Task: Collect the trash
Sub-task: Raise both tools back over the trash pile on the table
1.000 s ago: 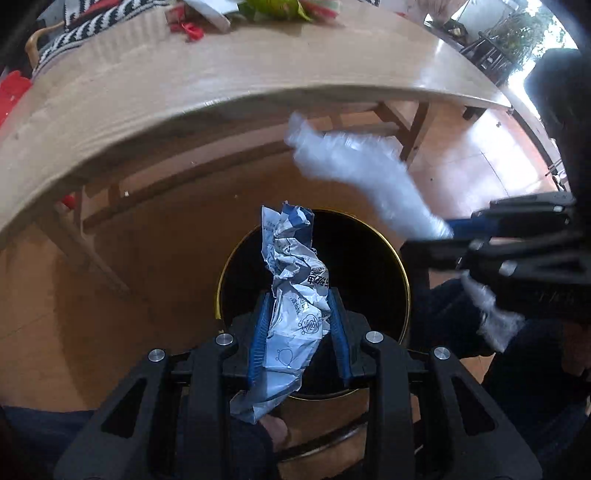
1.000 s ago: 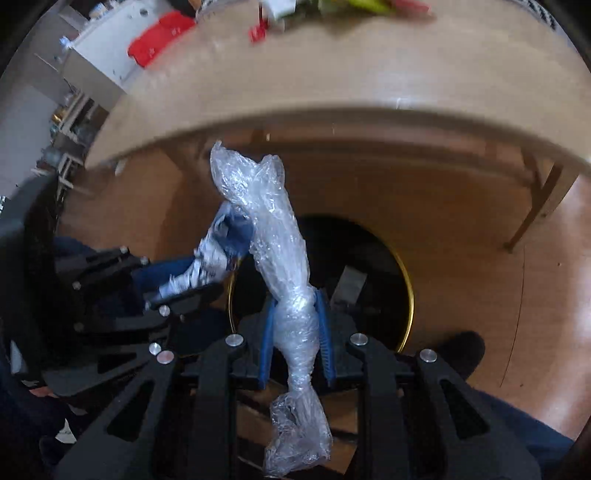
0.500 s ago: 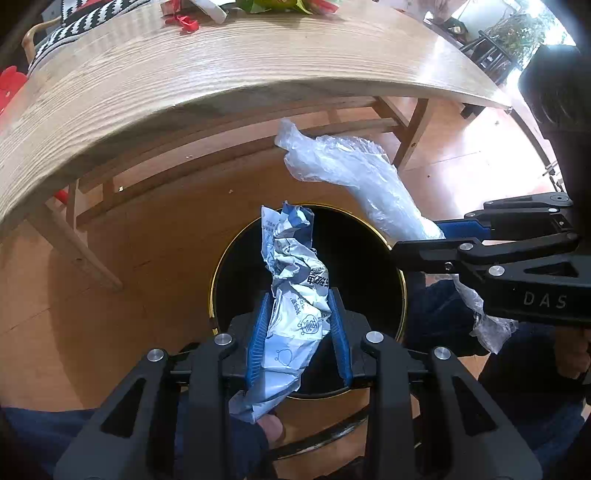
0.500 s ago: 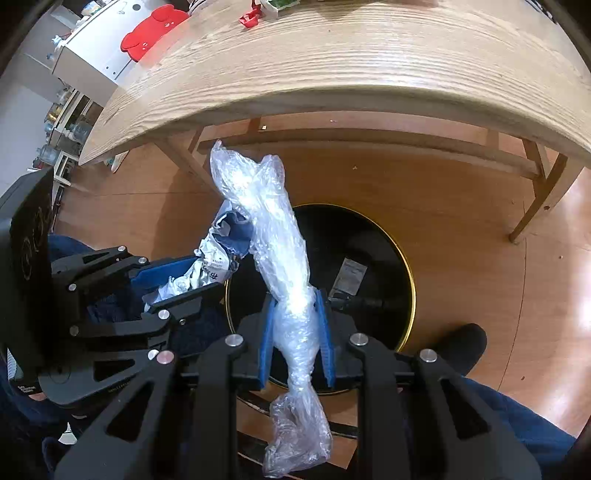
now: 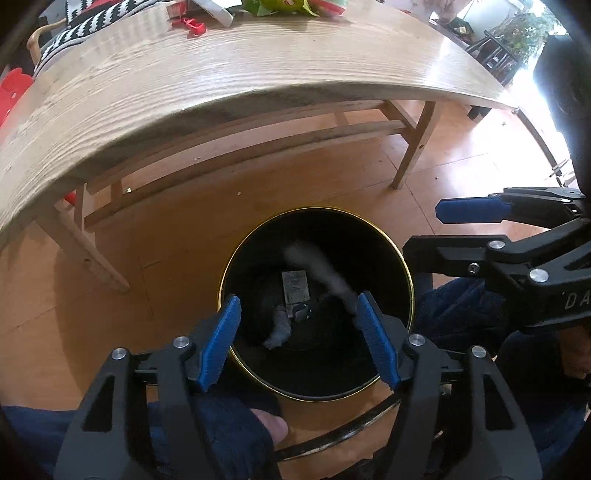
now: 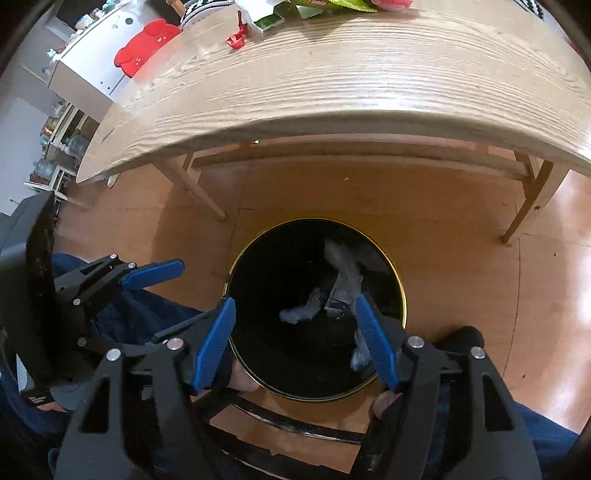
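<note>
A black bin with a gold rim [image 5: 226, 273] [image 6: 403, 295] stands on the floor below both grippers. My left gripper [image 5: 298, 299] hangs over its mouth, jaws opening, nothing between the blue pads. My right gripper [image 6: 294, 299] is opening beside it, also with nothing between its pads; it shows at the right of the left wrist view [image 5: 436, 232]. Inside the bin a blurred clear plastic bag [image 5: 325, 273] [image 6: 343, 273] and a crumpled blue-white wrapper [image 5: 279, 330] [image 6: 301, 314] are dropping toward the bottom.
A wooden table [image 5: 258, 74] [image 6: 369, 74] juts out above the bin, with green packets [image 5: 280, 5] and a red scrap [image 5: 192, 26] at its far edge. Table legs [image 6: 535, 199] flank the bin. A person's blue-trousered knees and a black shoe [image 6: 465, 336] sit close to it.
Both grippers went from shut to open. The wrapper left the left jaws and the plastic bag left the right jaws; both now fall inside the bin.
</note>
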Available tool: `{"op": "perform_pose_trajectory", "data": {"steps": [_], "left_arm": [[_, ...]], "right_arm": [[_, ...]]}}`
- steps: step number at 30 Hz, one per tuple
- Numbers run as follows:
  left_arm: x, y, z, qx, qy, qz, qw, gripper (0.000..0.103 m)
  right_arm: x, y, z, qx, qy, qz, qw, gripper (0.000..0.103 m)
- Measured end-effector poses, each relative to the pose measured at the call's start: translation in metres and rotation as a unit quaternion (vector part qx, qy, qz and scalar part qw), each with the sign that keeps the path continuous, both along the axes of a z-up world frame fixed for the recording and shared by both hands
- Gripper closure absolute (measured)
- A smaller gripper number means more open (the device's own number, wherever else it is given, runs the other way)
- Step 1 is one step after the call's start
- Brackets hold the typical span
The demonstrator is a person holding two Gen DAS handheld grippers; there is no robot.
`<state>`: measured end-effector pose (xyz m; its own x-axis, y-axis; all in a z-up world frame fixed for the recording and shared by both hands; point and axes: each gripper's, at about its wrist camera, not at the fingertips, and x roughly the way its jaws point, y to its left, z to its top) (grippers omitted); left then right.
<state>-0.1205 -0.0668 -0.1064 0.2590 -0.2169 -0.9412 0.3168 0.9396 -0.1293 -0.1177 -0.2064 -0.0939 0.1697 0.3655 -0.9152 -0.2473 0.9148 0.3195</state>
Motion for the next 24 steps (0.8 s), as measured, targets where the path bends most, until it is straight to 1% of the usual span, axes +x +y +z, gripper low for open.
{"op": "perform_pose_trajectory", "data": {"steps": [3, 6, 11, 13, 16, 18, 19, 21, 24], "left_arm": [[0.001, 0.001, 0.002, -0.003, -0.004, 0.002, 1.0, 0.039], [0.002, 0.003, 0.01, -0.015, -0.015, 0.007, 0.9998, 0.039], [0.013, 0.015, 0.038, -0.047, -0.051, 0.033, 0.997, 0.038], [0.025, 0.022, 0.053, -0.059, -0.068, 0.048, 0.9948, 0.031], [0.052, 0.031, 0.077, -0.06, -0.094, 0.074, 0.991, 0.022], [0.07, 0.033, 0.092, -0.061, -0.112, 0.087, 0.988, 0.018], [0.086, 0.036, 0.102, -0.058, -0.124, 0.099, 0.9856, 0.018], [0.109, 0.038, 0.112, -0.054, -0.138, 0.115, 0.9822, 0.018], [0.154, 0.044, 0.117, -0.051, -0.139, 0.144, 0.9784, 0.017]], "right_arm": [[0.0, 0.001, 0.003, 0.0, -0.005, -0.001, 1.0, 0.037], [-0.001, 0.0, 0.013, 0.001, -0.027, -0.005, 1.0, 0.037], [0.005, -0.006, 0.053, 0.008, -0.105, -0.015, 0.994, 0.036], [0.015, -0.013, 0.074, 0.015, -0.138, -0.029, 0.99, 0.033], [0.039, -0.026, 0.101, 0.023, -0.172, -0.055, 0.983, 0.031], [0.063, -0.036, 0.119, 0.023, -0.195, -0.074, 0.978, 0.031], [0.074, -0.04, 0.124, 0.025, -0.199, -0.08, 0.976, 0.031], [0.105, -0.047, 0.134, 0.035, -0.202, -0.092, 0.974, 0.031], [0.146, -0.053, 0.135, 0.036, -0.196, -0.103, 0.975, 0.028]]}}
